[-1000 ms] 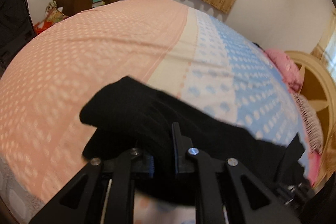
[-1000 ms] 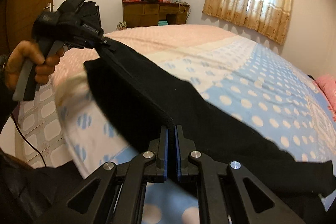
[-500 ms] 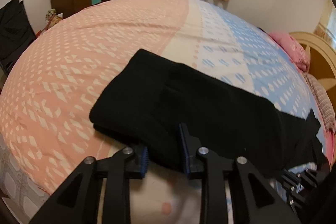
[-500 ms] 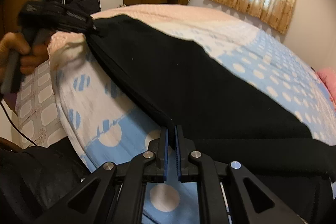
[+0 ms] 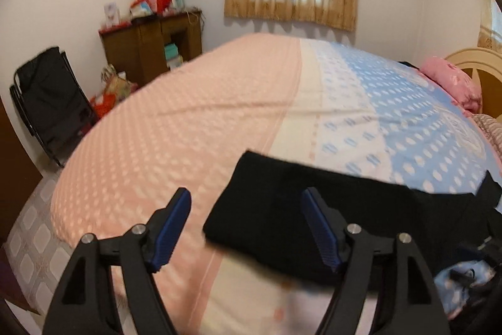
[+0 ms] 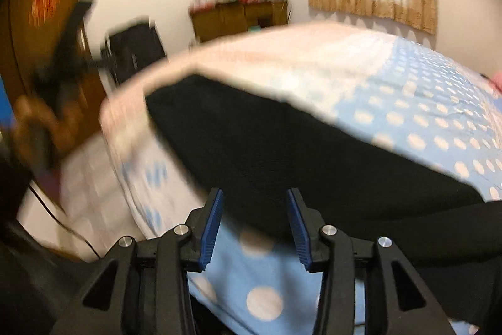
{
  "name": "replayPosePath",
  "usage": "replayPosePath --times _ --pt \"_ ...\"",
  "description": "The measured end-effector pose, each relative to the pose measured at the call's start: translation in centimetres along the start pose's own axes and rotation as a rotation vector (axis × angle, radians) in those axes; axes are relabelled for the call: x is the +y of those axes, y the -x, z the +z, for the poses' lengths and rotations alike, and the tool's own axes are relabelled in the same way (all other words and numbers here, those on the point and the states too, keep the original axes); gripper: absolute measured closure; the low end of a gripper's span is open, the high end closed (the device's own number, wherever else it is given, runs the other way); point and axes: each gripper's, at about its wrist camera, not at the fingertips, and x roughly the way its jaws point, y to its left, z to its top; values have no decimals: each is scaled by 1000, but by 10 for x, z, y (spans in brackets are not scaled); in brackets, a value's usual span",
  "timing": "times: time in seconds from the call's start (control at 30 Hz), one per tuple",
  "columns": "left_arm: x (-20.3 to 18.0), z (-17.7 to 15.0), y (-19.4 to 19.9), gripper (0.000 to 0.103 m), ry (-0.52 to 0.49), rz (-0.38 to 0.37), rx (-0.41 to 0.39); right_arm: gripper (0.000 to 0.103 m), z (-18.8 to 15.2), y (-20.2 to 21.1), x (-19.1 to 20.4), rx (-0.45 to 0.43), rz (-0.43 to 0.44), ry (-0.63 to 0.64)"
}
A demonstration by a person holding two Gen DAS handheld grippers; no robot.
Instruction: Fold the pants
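The black pants (image 5: 276,215) lie folded flat on the bed near its front edge; they also show in the right wrist view (image 6: 282,153), which is blurred. My left gripper (image 5: 248,209) is open wide and empty, pulled back above the left end of the pants. My right gripper (image 6: 254,209) is open and empty, just in front of the pants' near edge. The left gripper and the hand holding it show blurred at the left of the right wrist view (image 6: 62,52).
The bed (image 5: 194,127) has a pink, cream and blue dotted cover. A pink pillow (image 5: 451,80) and headboard are at the far right. A wooden cabinet (image 5: 150,43) and a black folding chair (image 5: 50,96) stand by the far wall. Tiled floor lies left of the bed.
Both grippers have opened and let go of the pants, which now lie on the bed. Both grippers have drawn back; the left has swung left.
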Motion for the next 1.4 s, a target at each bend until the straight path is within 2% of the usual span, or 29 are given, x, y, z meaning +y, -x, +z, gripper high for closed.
replayPosePath --times 0.1,0.2,0.33,0.47,0.53,0.63,0.73,0.77,0.87,0.9,1.0,1.13,1.23,1.33,1.4 --pt "-20 -7 -27 27 -38 57 2 52 31 1 -26 -48 26 -77" --pt "-33 -16 -45 27 -76 109 36 52 55 -21 -43 -35 32 -77" --pt "-39 -31 -59 27 -102 136 90 52 67 -72 -58 66 85 -93" --pt "-39 -32 -57 23 -131 152 82 52 55 -116 -72 224 142 -148" --pt "-35 -31 -59 20 -121 150 85 52 52 -122 -77 237 138 -153" --pt "-35 -29 -62 15 -105 140 84 50 55 -121 -80 270 217 -199" --pt "-38 -30 -66 11 -106 147 81 50 59 -125 -80 314 376 -242" --pt "-38 -31 -66 10 -106 151 77 50 62 -127 -78 320 396 -245" --pt "-41 -32 -68 9 -112 166 72 50 71 -140 -81 270 243 -218" --pt "-41 -32 -68 9 -111 165 74 50 71 -146 -84 277 236 -234" --pt "-39 -31 -69 7 -105 155 82 50 69 -152 -83 299 307 -268" --pt "-38 -29 -72 3 -87 153 84 50 66 -147 -69 358 495 -256" --pt "-42 -30 -74 1 -90 168 84 50 66 -160 -64 363 500 -255" --pt "-42 -29 -76 0 -91 171 92 50 67 -180 -67 349 564 -333" --pt "-41 -28 -77 0 -88 165 95 50 75 -187 -73 325 569 -392"
